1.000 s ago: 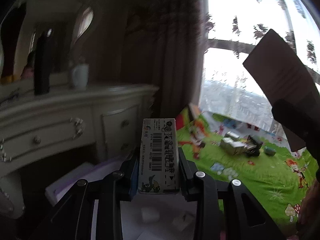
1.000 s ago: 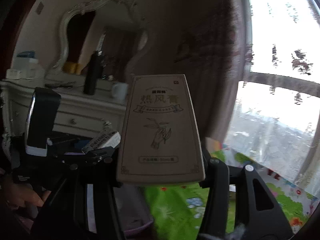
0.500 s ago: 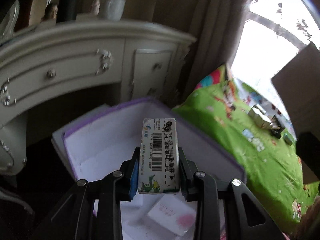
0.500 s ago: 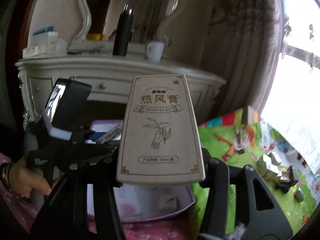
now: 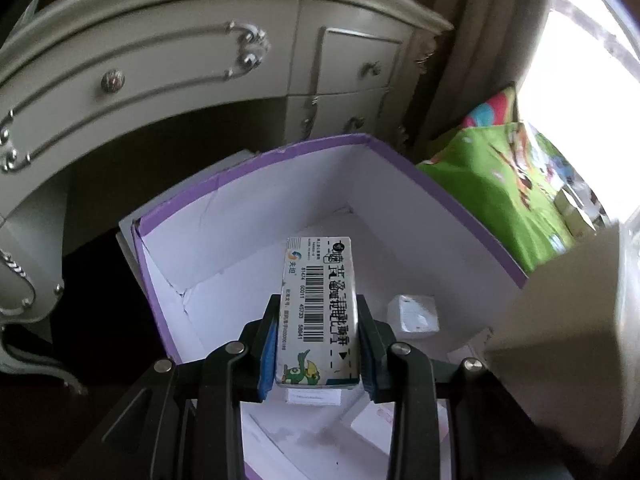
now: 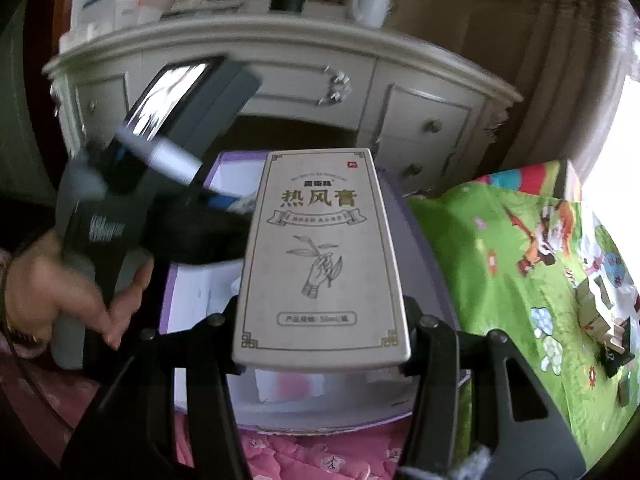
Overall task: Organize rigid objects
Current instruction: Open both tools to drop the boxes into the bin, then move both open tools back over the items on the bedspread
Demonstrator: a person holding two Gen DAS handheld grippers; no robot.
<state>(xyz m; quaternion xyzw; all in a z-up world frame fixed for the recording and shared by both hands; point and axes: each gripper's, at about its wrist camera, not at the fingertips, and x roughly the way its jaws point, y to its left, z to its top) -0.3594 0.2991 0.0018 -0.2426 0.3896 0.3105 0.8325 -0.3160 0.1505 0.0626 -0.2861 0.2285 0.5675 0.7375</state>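
Observation:
My left gripper (image 5: 318,344) is shut on a small barcode box (image 5: 320,312) and holds it over the open purple-rimmed white storage box (image 5: 256,208). My right gripper (image 6: 322,336) is shut on a tall beige carton with a hand drawing (image 6: 322,256), above the same storage box (image 6: 432,264). The beige carton shows at the right edge of the left wrist view (image 5: 568,344). The left gripper body and the hand holding it (image 6: 132,216) show in the right wrist view.
A small white box (image 5: 414,314) and flat packets lie inside the storage box. A cream dresser (image 5: 168,64) stands behind it, with a mug (image 6: 370,4) on top. A green play mat (image 6: 520,264) with several small boxes (image 6: 600,308) lies to the right. Pink fabric (image 6: 320,452) is below.
Both grippers tilted down and moved in toward the storage box with their boxes still gripped. The storage box now fills the left wrist view; the window has left the frame.

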